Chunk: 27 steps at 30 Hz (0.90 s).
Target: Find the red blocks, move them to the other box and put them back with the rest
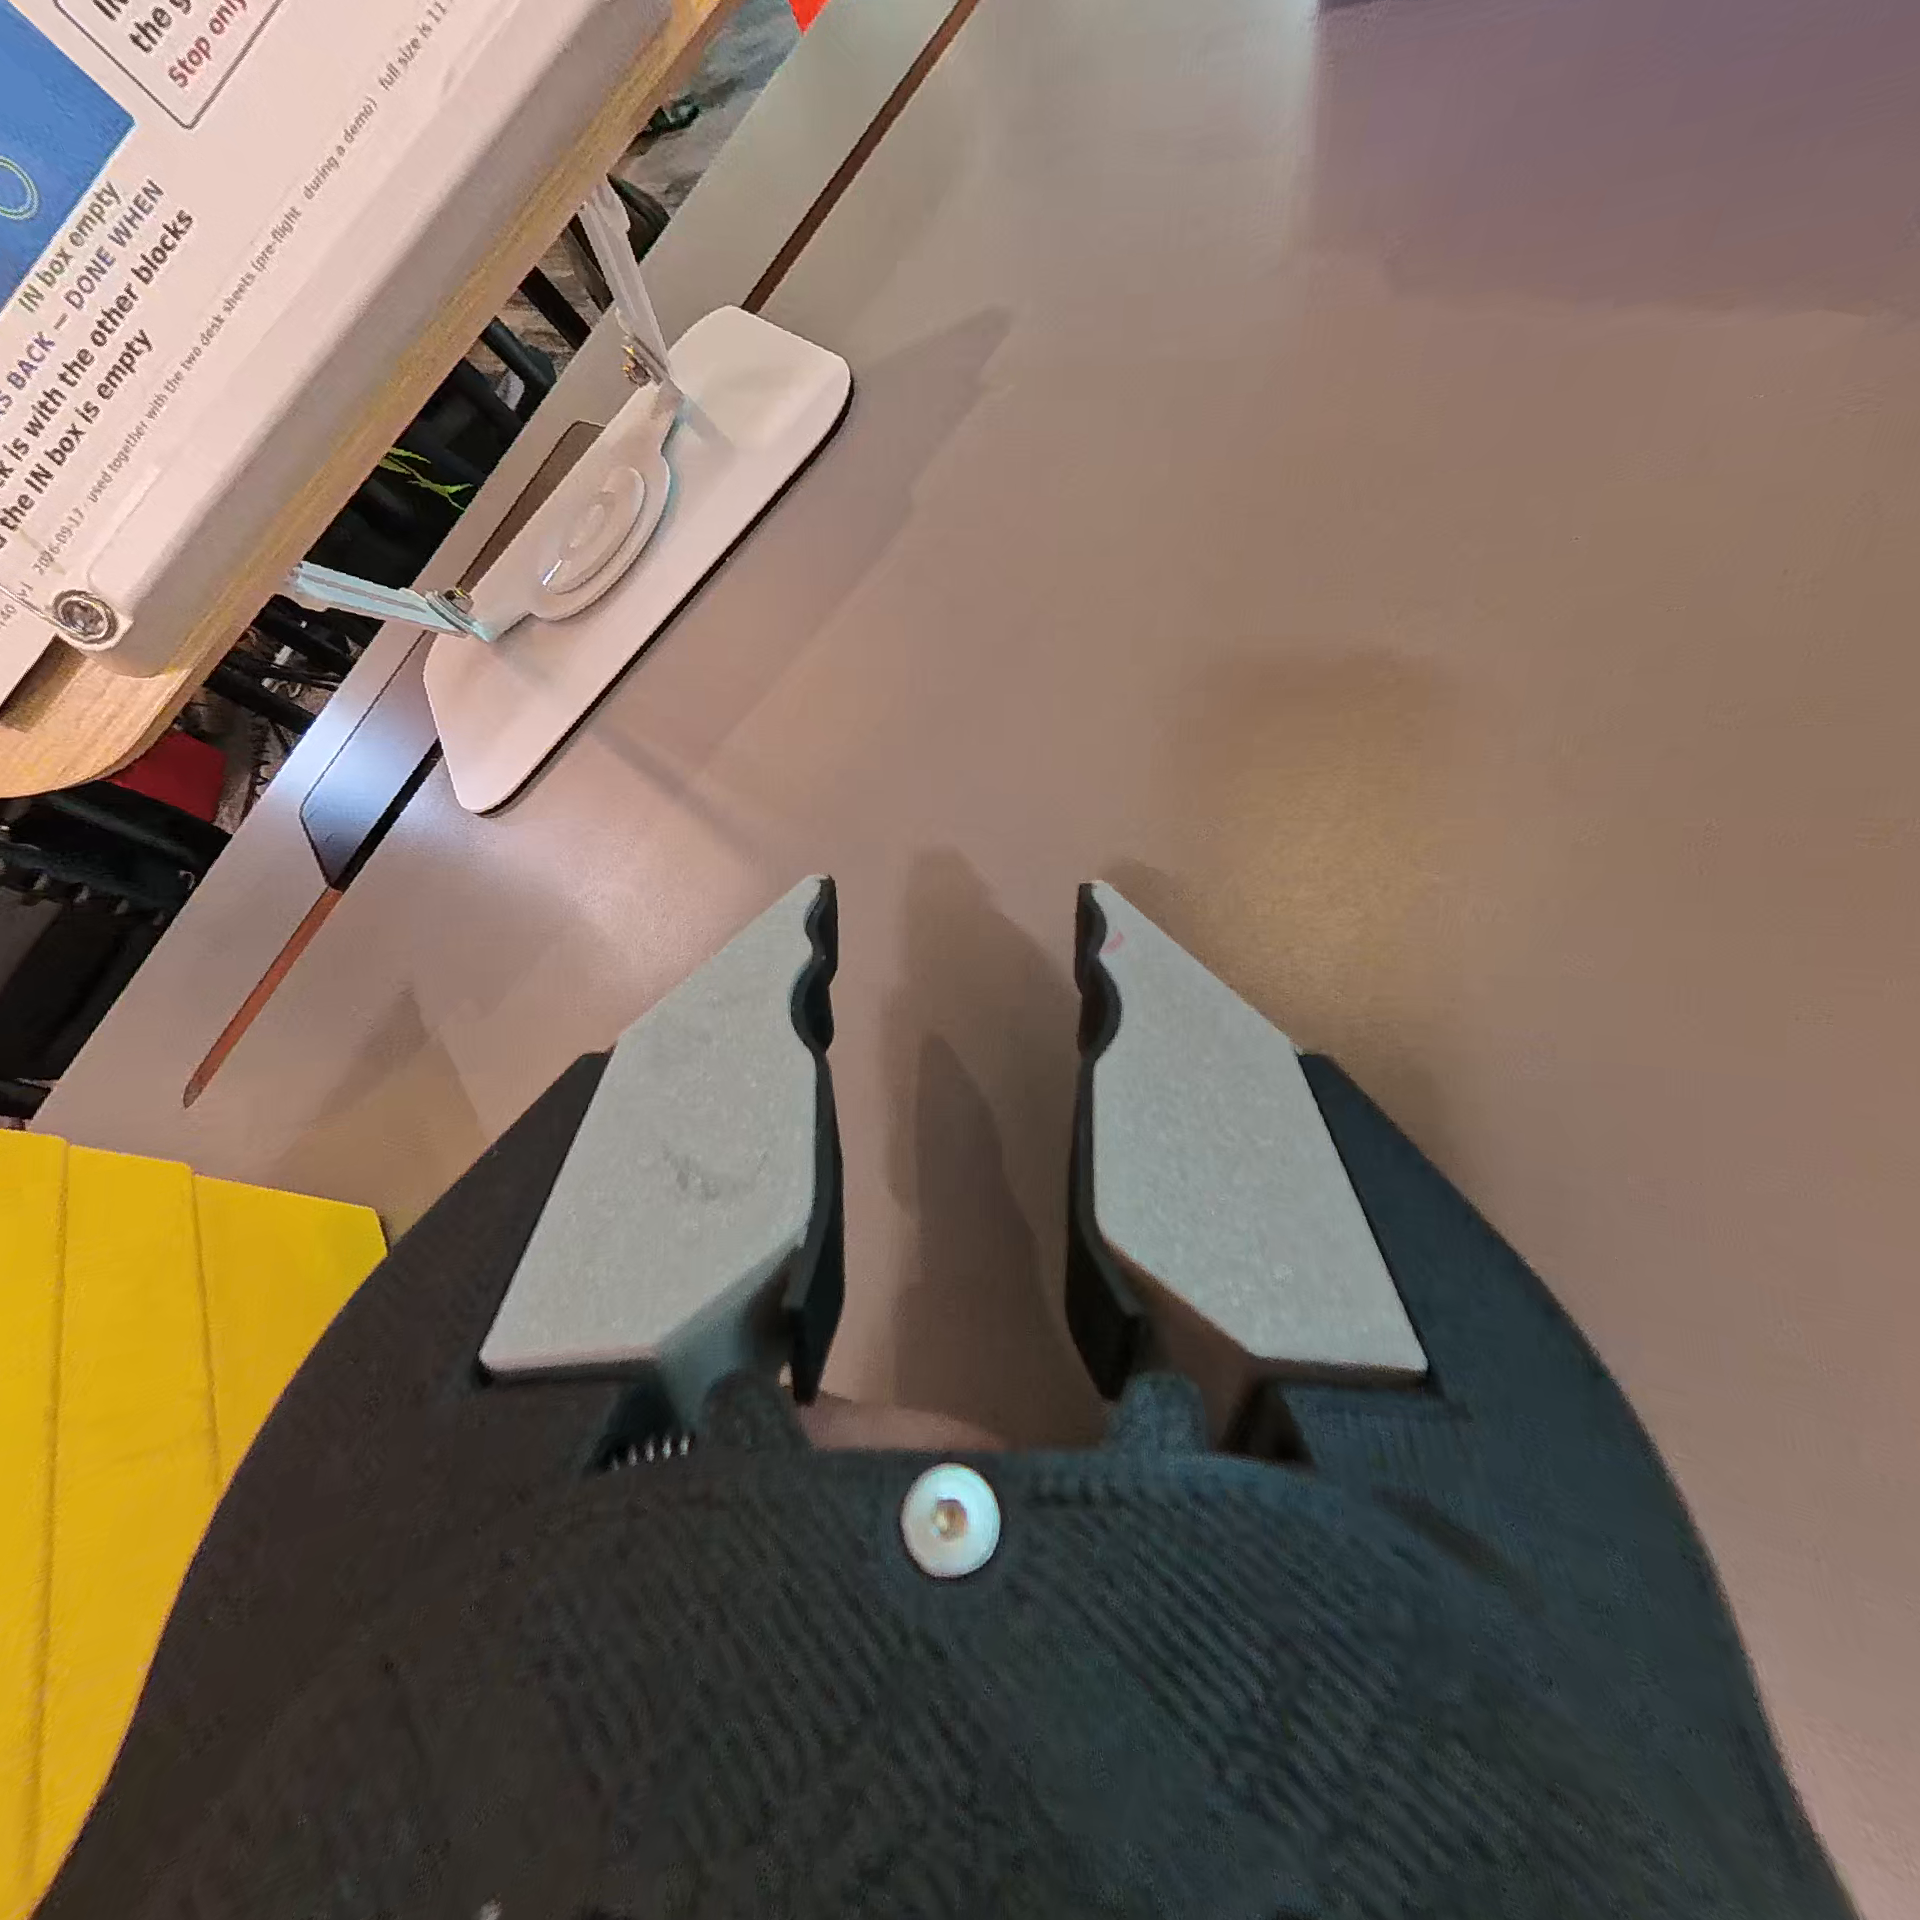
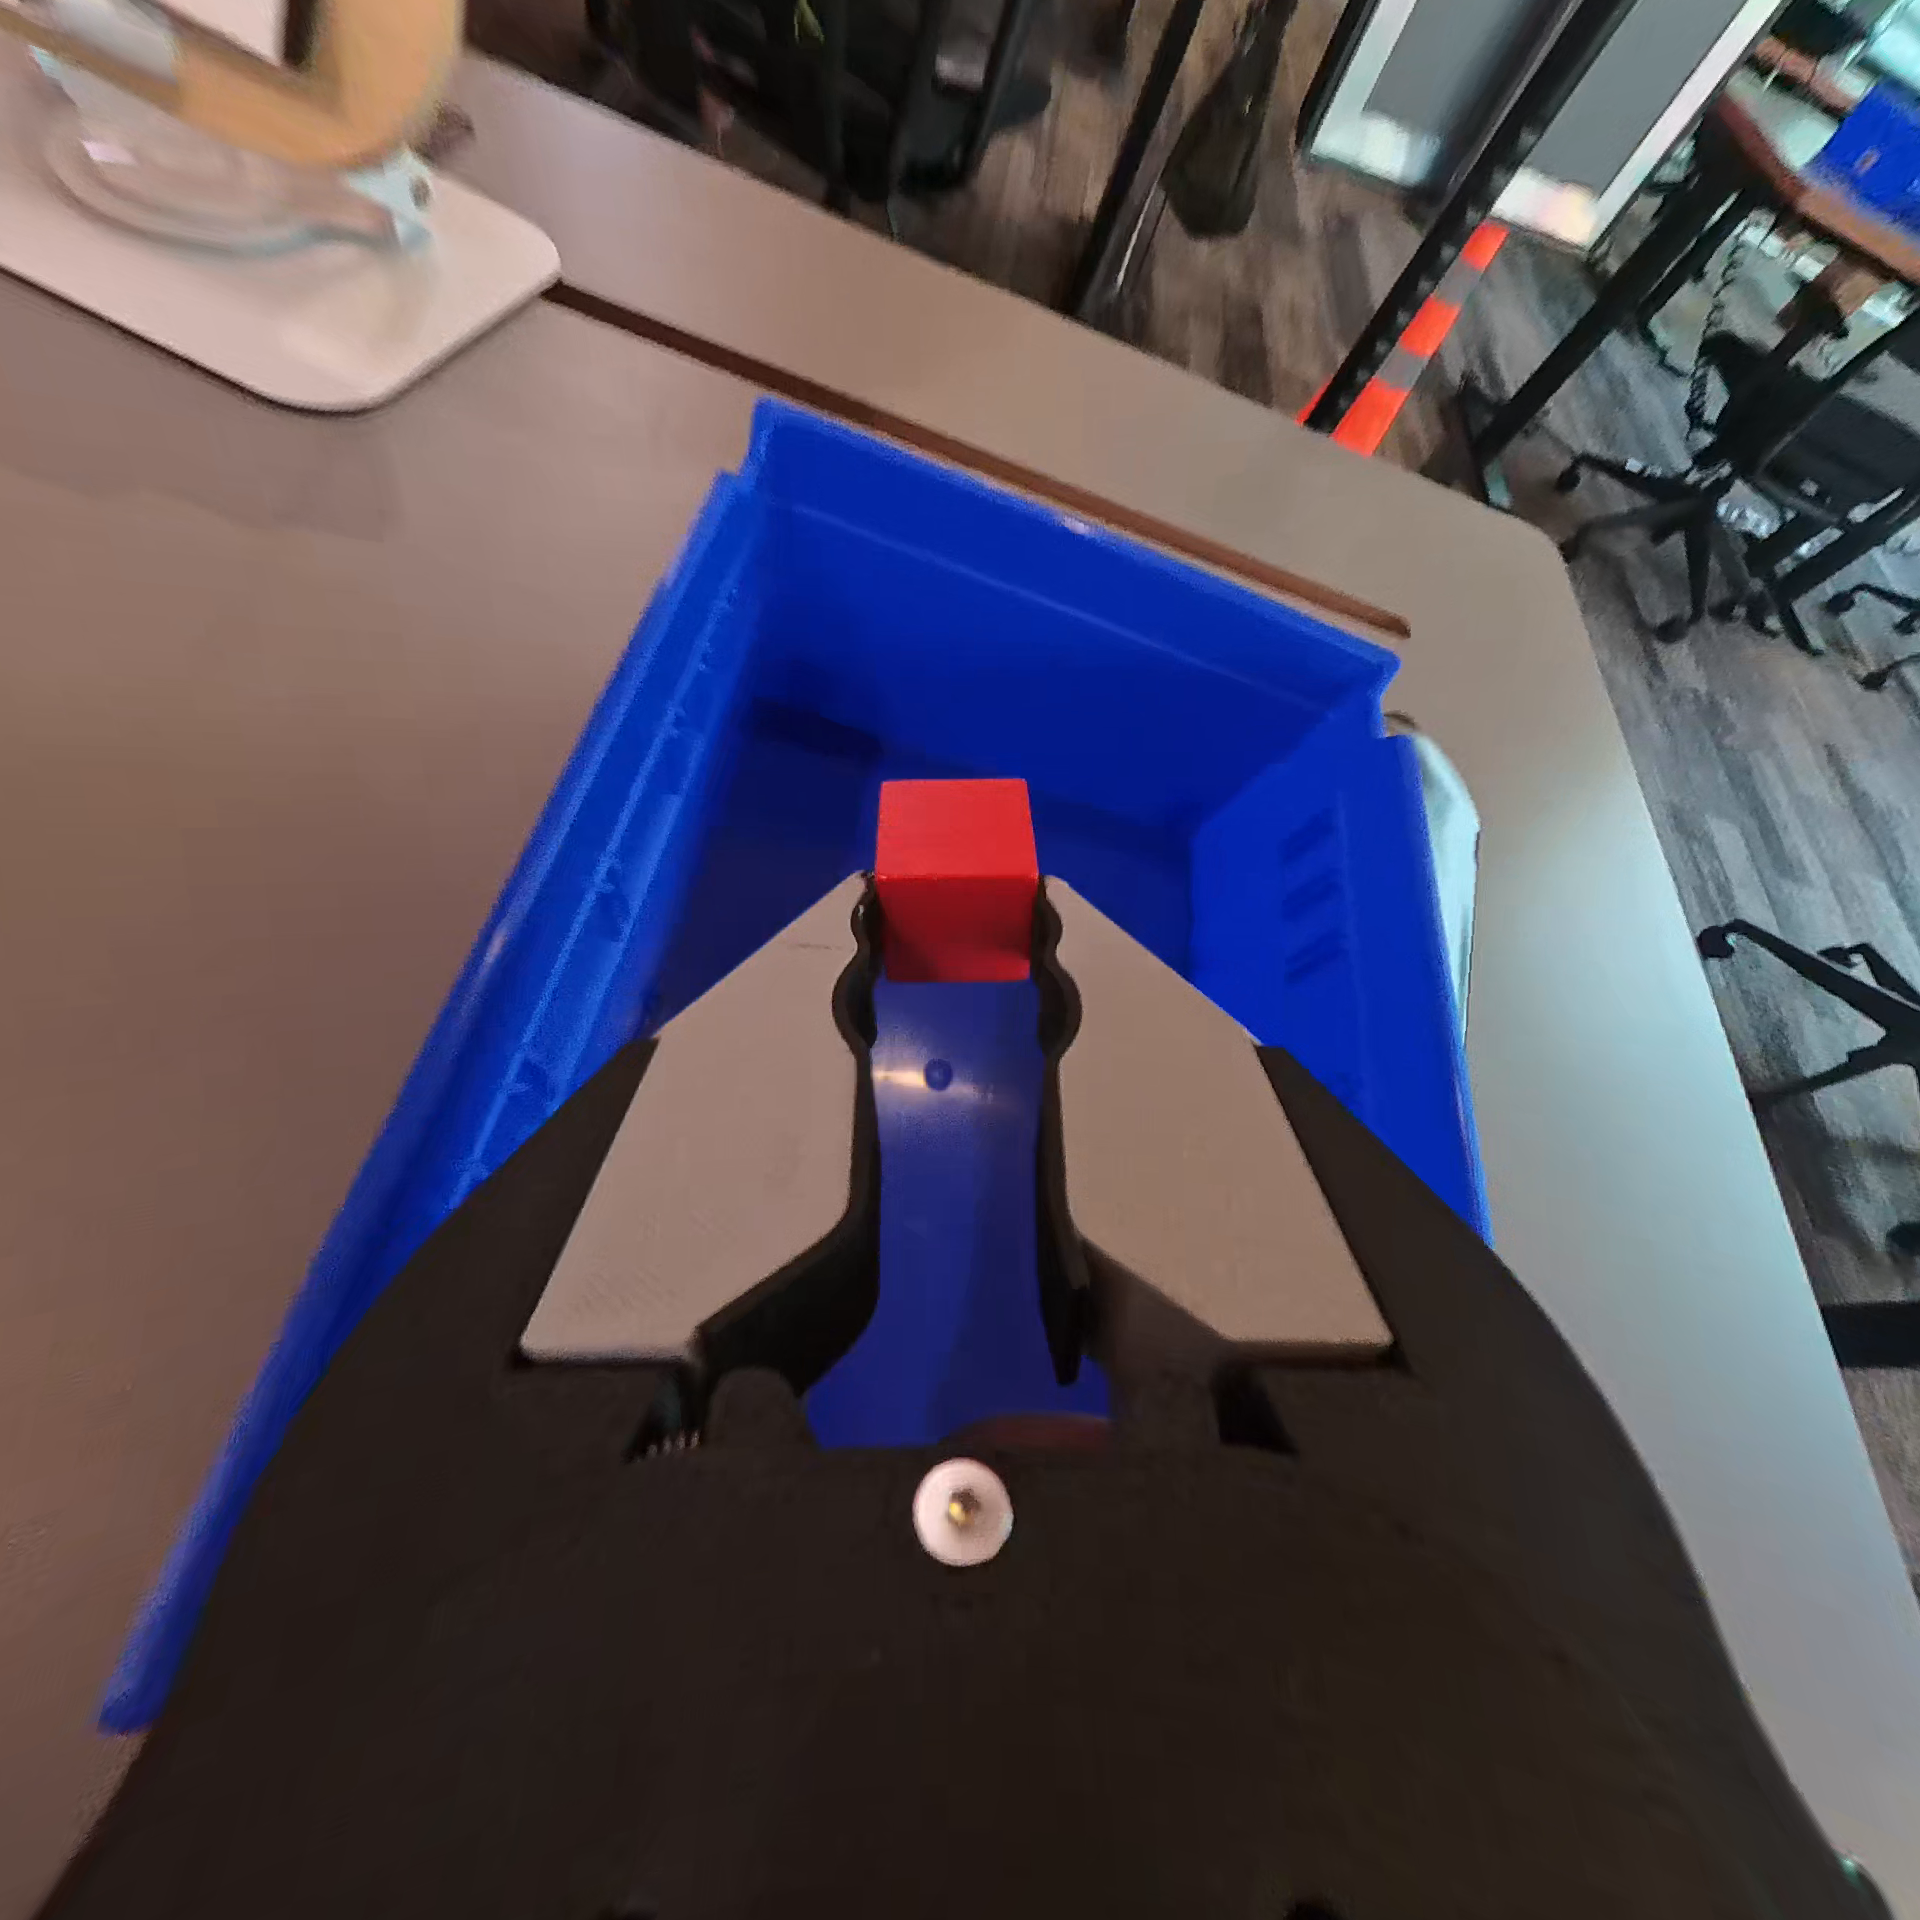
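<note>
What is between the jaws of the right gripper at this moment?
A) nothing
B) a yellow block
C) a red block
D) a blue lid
C: in the right wrist view the right gripper pinches a red block at its fingertips, above the blue box.

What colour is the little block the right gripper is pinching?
Red. The block shows best in the right wrist view.

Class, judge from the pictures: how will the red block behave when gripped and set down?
The red block probably stays rigid: its edges look crisp between the hand-held gripper's pads. Flat faces suggest it won't roll. Its glossy surface may be slightly slippery.
</note>
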{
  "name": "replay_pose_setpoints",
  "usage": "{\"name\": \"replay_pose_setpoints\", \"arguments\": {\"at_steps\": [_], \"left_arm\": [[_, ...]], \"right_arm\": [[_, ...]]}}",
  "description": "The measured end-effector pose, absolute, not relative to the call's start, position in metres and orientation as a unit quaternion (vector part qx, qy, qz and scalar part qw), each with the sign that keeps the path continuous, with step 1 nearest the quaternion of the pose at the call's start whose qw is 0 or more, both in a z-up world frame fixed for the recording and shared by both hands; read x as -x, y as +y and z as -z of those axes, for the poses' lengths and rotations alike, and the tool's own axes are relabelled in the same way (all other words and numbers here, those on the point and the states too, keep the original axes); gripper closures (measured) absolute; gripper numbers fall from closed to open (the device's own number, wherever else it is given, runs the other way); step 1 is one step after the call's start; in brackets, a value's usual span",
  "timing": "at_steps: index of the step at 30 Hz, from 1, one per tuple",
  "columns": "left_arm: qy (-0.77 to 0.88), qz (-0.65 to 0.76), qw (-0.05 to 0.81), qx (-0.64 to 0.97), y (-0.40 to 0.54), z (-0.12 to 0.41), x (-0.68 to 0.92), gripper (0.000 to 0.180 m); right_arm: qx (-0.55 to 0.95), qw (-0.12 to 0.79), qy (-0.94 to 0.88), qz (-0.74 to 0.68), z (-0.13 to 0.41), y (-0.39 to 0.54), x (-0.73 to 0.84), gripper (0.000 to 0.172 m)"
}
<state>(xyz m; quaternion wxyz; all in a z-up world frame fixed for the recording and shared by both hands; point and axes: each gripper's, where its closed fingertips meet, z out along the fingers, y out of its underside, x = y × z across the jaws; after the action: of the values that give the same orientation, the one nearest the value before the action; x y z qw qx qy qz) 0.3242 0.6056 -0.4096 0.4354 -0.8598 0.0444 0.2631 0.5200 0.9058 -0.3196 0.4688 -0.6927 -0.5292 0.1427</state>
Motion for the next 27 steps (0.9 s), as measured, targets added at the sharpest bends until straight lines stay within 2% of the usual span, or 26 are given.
{"name": "replay_pose_setpoints", "arguments": {"at_steps": [4, 13, 21, 22, 27], "left_arm": [[0.043, -0.262, 0.438, 0.859, 0.605, 0.409, -0.324, 0.137], [0.045, -0.265, 0.435, 0.859, 0.604, 0.409, -0.323, 0.137], [0.043, -0.263, 0.432, 0.862, 0.603, 0.411, -0.324, 0.134], [0.039, -0.262, 0.432, 0.862, 0.603, 0.410, -0.323, 0.132], [0.033, -0.257, 0.435, 0.862, 0.603, 0.410, -0.323, 0.131]], "right_arm": [[0.721, 0.405, -0.555, -0.091, 0.348, 0.926, -0.516, 0.146], [0.746, 0.353, -0.563, -0.040, 0.376, 0.953, -0.507, 0.145], [0.774, 0.253, -0.581, -0.018, 0.425, 0.953, -0.513, 0.144], [0.771, 0.252, -0.585, -0.011, 0.428, 0.954, -0.513, 0.139], [0.764, 0.269, -0.585, -0.027, 0.425, 0.953, -0.509, 0.137]]}}
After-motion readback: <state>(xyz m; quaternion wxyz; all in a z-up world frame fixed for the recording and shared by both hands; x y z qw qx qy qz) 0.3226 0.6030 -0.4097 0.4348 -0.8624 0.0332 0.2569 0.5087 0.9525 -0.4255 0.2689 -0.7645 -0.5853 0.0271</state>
